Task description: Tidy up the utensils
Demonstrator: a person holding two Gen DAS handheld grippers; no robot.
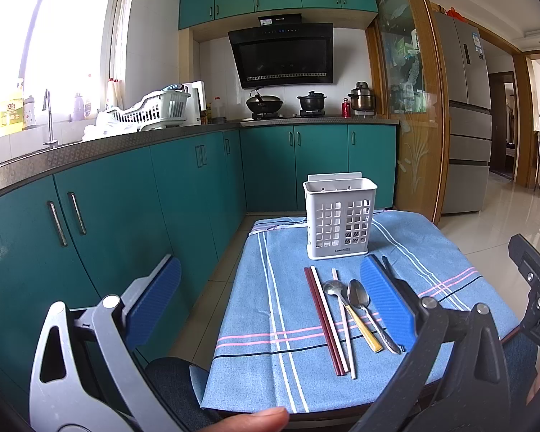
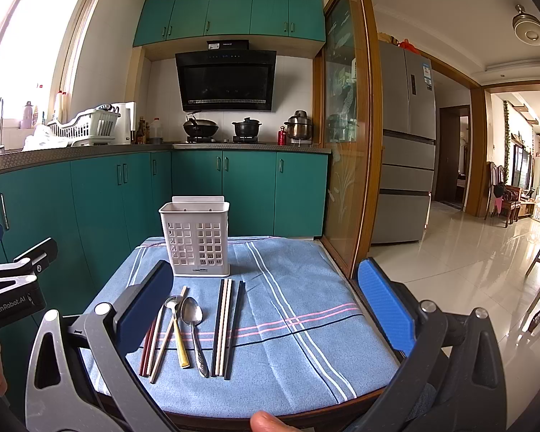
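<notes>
Both grippers, left (image 1: pixel 270 309) and right (image 2: pixel 266 309), fingers wide, hold nothing; spoons (image 2: pixel 192 315) and chopsticks (image 2: pixel 226 324) lie mid-counter; the basket (image 2: pixel 196 239) at the far edge looks empty.

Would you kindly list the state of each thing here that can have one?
Left hand-held gripper: open, holding nothing.
Right hand-held gripper: open, holding nothing.
Utensil holder: upright on the cloth; no utensils seen inside.
Spoons: flat on the cloth.
Chopsticks: flat on the cloth, beside the spoons.
Cloth: spread flat.
Cabinet doors: closed.
</notes>
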